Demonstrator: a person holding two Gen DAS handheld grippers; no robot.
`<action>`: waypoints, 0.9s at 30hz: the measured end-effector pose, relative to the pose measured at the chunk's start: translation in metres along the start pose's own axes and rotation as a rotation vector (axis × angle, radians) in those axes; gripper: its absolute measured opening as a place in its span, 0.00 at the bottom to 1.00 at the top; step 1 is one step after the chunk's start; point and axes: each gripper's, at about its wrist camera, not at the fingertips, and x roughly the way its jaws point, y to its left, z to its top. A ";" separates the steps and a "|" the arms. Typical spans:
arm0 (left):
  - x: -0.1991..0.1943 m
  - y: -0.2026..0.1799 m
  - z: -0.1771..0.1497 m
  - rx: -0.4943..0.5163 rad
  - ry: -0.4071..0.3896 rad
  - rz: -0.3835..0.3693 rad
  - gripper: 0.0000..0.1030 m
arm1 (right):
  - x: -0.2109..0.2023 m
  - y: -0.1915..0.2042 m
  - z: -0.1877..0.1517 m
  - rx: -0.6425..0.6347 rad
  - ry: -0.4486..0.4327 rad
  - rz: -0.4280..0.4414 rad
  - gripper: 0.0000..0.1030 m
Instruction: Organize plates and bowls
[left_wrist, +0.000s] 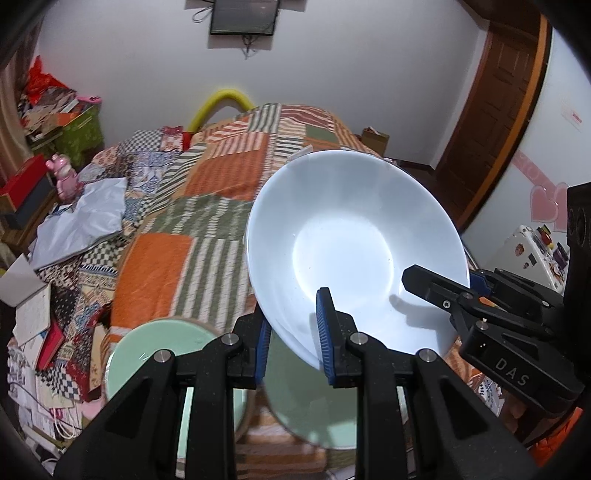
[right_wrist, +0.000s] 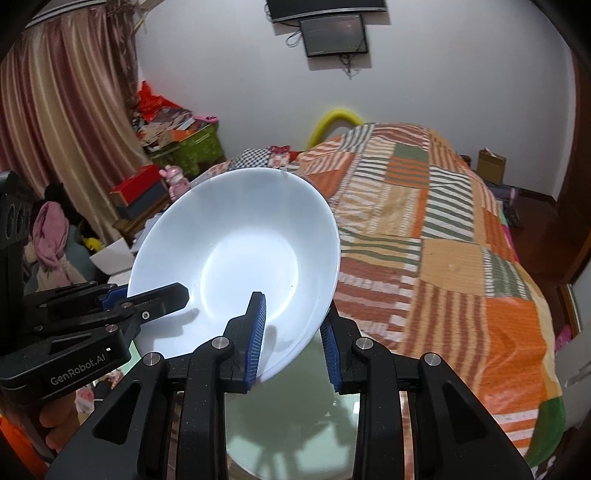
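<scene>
Both tongs (left_wrist: 293, 338) (right_wrist: 293, 338) clamp white bowl (left_wrist: 351, 240) rim; green plates (left_wrist: 159, 354) below.

I see a bed (right_wrist: 443, 236) under an orange, green and striped patchwork quilt, white walls (right_wrist: 229, 66) with a dark screen (right_wrist: 334, 37) mounted high, pink curtains (right_wrist: 62, 122) at left, and a wooden door (left_wrist: 495, 107) at right.

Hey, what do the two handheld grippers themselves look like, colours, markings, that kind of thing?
Both are matte black plastic with silver round pivot pins and two fingers faced with ribbed blue pads. The right gripper, seen from the left wrist camera, has "DAS" in pale letters on its body. The left gripper, seen from the right wrist camera, reads "GenRobot.AI". No cables show on either.
</scene>
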 end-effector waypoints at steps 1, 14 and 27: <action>-0.001 0.005 -0.002 -0.008 0.000 0.005 0.22 | 0.002 0.004 0.000 0.000 0.003 0.008 0.26; -0.022 0.066 -0.030 -0.101 0.011 0.072 0.22 | 0.031 0.061 -0.008 -0.066 0.070 0.083 0.26; -0.027 0.106 -0.066 -0.165 0.050 0.113 0.23 | 0.059 0.090 -0.022 -0.072 0.155 0.147 0.26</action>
